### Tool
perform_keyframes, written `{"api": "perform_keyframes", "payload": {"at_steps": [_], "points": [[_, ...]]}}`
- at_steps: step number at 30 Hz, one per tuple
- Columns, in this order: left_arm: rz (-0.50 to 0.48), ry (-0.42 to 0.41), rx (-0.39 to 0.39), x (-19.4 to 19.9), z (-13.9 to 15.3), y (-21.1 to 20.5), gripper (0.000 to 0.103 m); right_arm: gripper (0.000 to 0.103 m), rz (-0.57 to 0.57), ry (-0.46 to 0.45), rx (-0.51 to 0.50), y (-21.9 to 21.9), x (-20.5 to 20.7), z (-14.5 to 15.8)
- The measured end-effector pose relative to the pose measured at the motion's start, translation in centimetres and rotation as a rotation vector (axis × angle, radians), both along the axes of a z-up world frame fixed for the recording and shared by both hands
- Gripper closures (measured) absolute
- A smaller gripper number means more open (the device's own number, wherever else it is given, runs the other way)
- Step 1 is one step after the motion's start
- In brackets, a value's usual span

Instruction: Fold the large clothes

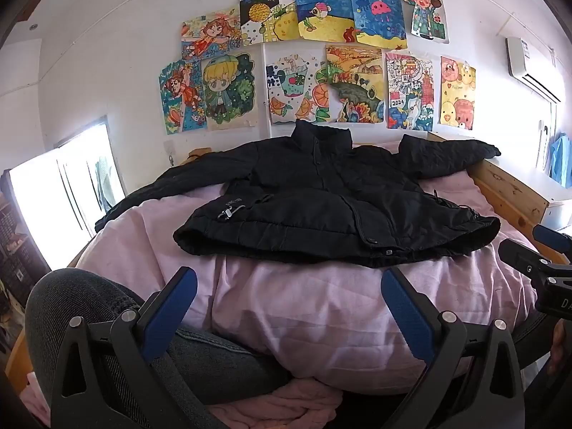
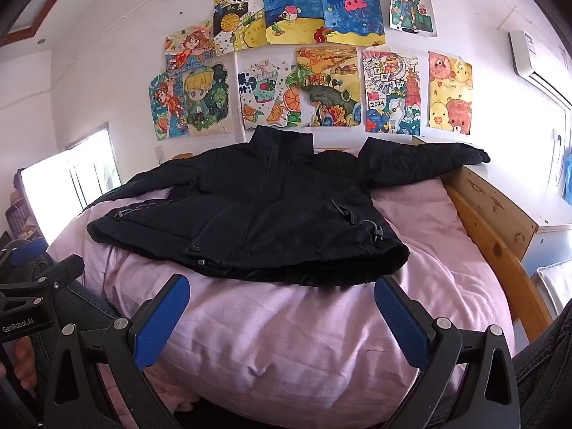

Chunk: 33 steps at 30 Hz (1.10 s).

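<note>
A black padded jacket [image 1: 321, 196] lies front up and spread flat on a pink bed cover [image 1: 304, 304], collar toward the far wall, sleeves out to both sides. It also shows in the right wrist view [image 2: 268, 214]. My left gripper [image 1: 289, 279] is open and empty, hovering over the pink cover just short of the jacket's hem. My right gripper [image 2: 282, 287] is open and empty, also near the hem. The right gripper shows at the right edge of the left wrist view [image 1: 547, 246]; the left gripper shows at the left edge of the right wrist view [image 2: 32, 261].
A wooden bed frame [image 2: 497, 221] runs along the right side, with a white cabinet [image 2: 550, 214] beyond it. Children's drawings [image 1: 314, 60] cover the far wall. A bright window [image 1: 60, 193] is at left. The person's jeans-clad knee [image 1: 82, 307] is at lower left.
</note>
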<state>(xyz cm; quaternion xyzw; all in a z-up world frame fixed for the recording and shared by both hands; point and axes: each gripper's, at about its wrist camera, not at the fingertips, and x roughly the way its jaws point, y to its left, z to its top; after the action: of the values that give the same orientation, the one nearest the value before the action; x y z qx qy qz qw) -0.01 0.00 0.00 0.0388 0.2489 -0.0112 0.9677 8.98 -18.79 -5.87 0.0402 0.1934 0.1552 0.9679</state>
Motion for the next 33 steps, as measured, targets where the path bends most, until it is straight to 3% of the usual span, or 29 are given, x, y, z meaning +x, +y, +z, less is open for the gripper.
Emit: {"api": "perform_keyframes", "payload": {"at_steps": [33], "points": [[0.001, -0.001, 0.000, 0.00, 0.00, 0.01, 0.002, 0.000, -0.001, 0.004, 0.006, 0.46, 0.19, 0.12]]}}
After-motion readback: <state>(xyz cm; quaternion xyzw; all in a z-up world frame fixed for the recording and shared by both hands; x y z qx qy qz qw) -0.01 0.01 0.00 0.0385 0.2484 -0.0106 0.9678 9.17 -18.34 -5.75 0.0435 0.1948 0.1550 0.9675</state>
